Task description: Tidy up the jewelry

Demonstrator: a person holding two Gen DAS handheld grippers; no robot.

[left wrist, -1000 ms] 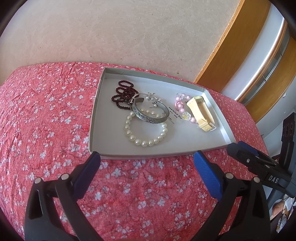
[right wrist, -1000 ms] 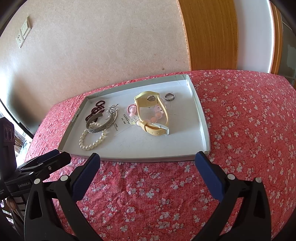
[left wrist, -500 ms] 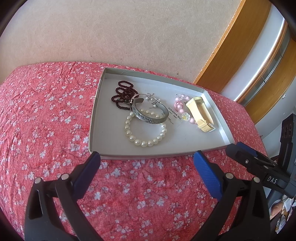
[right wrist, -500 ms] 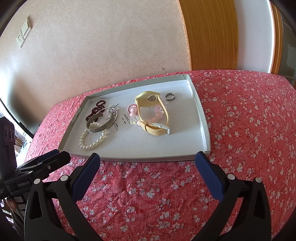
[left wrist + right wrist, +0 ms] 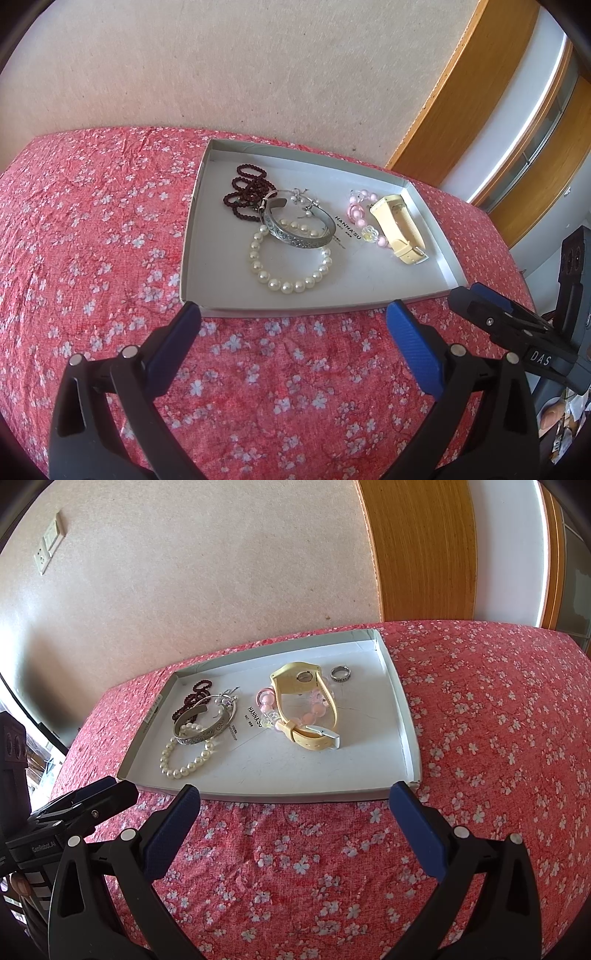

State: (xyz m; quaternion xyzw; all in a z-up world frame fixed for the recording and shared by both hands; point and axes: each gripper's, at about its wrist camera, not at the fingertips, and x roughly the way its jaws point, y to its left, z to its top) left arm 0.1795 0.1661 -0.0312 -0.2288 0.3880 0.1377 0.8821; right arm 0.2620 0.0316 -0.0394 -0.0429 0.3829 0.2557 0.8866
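While hovering over the floral cloth: both tongs short of the tray, touching nothing.
Left gripper (image 5: 293, 325): blue pads spread wide apart, empty, near the tray's front edge.
Right gripper (image 5: 295, 805): pads likewise wide apart, empty, at the same front edge.
Tray (image 5: 400, 716): shallow grey cardboard lid, flat on the red flowered tablecloth (image 5: 92, 229).
Pearl bracelet (image 5: 291, 266): front left of tray, partly under the silver bangle (image 5: 299, 229).
Dark bead strand (image 5: 245, 192): rear left, touching the bangle.
Pink bead bracelet (image 5: 267, 705): centre, beside a printed card (image 5: 253, 716).
Yellow watch (image 5: 306, 705): buckled, lying over the pink beads.
Silver ring (image 5: 340, 673): rear right, just beside the watch.
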